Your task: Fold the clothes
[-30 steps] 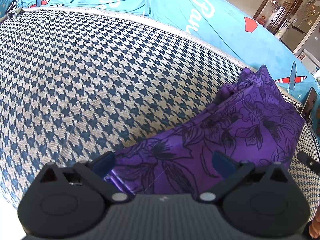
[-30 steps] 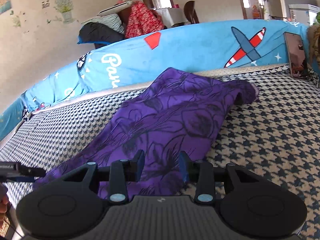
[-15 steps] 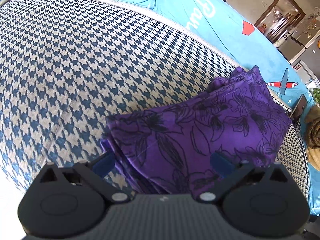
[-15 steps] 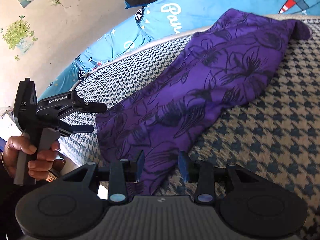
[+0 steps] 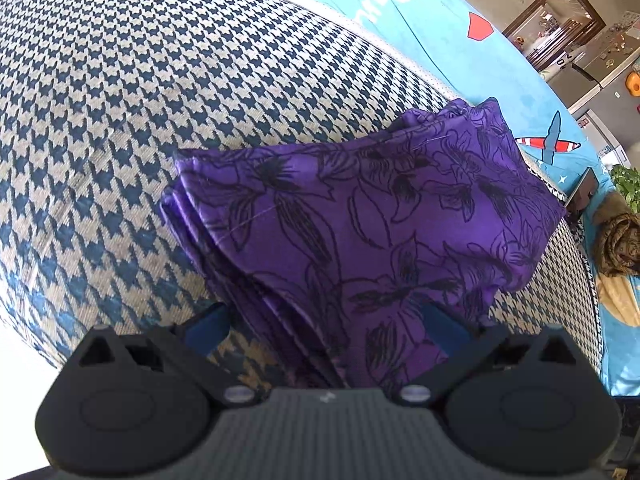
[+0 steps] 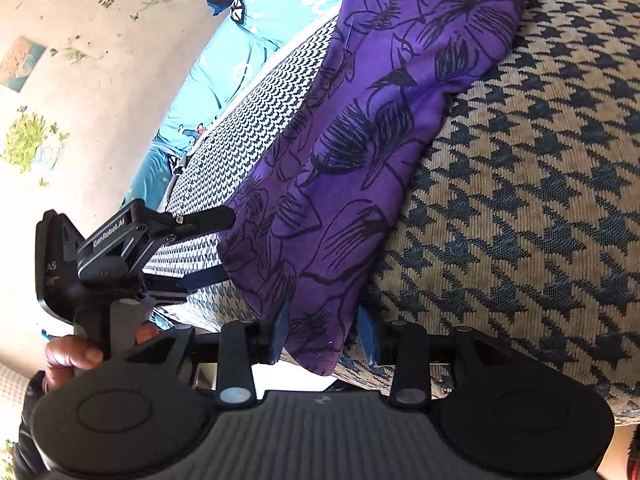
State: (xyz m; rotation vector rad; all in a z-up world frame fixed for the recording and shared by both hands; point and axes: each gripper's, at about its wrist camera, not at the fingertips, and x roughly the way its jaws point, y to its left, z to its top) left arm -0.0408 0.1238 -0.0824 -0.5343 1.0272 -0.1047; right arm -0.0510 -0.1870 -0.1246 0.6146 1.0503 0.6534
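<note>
Judging from the layered edges, I was partway through the fold: the purple black-flowered satin garment (image 5: 380, 216) lay already doubled on the blue-and-beige houndstooth woven mattress cover (image 5: 120, 100), filling the centre of the left wrist view. My left gripper (image 5: 324, 328) stood wide open over the stacked near edge, clamping nothing. My right gripper (image 6: 322, 330) was partly closed, its blue pads either side of the hanging corner at the lower middle of its frame; I could not tell whether they pressed it. The next move, I judged, called for closing both on the near edge, all slippery layers together, and carrying it over. The turquoise printed quilt (image 5: 460, 40) at the upper right and the brown crumpled bundle (image 5: 616, 240) at the right edge lay apart. My hand (image 6: 76, 356) on the left handle crowded the lower left.
</note>
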